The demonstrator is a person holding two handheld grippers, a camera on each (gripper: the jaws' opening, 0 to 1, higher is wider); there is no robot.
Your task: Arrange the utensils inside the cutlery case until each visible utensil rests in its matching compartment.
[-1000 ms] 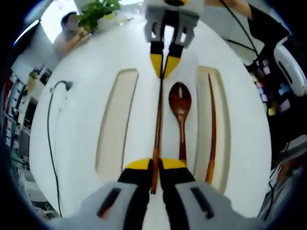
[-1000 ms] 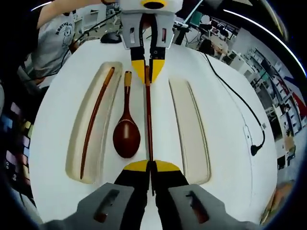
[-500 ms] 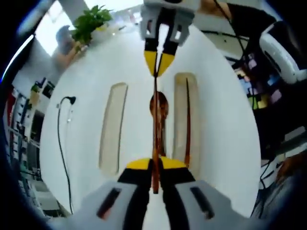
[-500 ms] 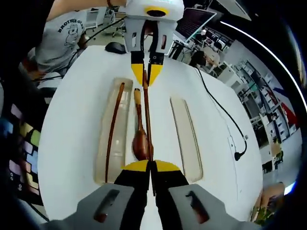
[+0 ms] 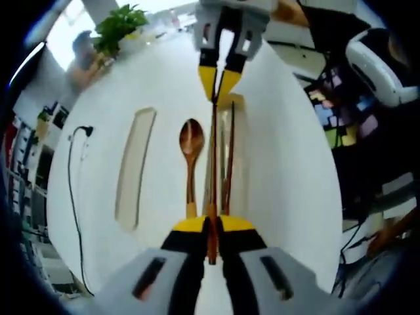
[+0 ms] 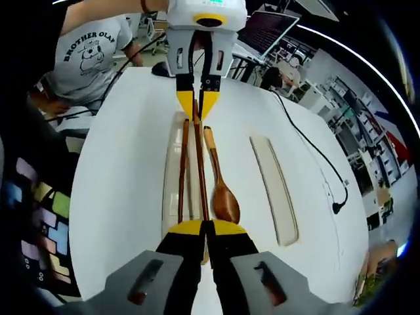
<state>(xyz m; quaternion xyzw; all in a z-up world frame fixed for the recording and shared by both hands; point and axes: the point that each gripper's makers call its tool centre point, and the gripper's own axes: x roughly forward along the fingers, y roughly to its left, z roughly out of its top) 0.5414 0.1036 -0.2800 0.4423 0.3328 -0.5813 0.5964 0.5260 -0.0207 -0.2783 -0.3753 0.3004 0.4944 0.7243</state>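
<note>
Both grippers are pinching the same chopstick point(image 5: 213, 164), one at each end, so it hangs stretched between them. The left gripper point(image 5: 211, 226) has its yellow-tipped jaws squeezed together on the near end at 6 o'clock in the left gripper view, and the right gripper point(image 5: 220, 82) comes in at 12 o'clock, clamped on the far tip. Same deal mirrored in the right gripper view: right gripper point(image 6: 205, 228) closed on the stick point(image 6: 199, 167) at 6 o'clock, left gripper point(image 6: 196, 105) biting the other end up at 12.

The held chopstick lines up over a long shallow tray compartment point(image 5: 241, 190), where a second chopstick point(image 5: 228, 161) already lies. I can't tell if the held one touches the tray or hangs above it. The wooden spoon point(image 5: 191, 161) sits on the white table point(image 5: 144, 79), just beside that compartment, at about 10 o'clock from the left gripper. Another long compartment point(image 5: 133, 167) sits further out, at 9 o'clock.

Left gripper view has a potted plant point(image 5: 118, 23) at 11 o'clock and a black cable point(image 5: 71, 190) at 9. The right gripper view instead shows a person in a grey printed T-shirt point(image 6: 88, 56) at 11 o'clock and a monitor point(image 6: 261, 29) at 1.
</note>
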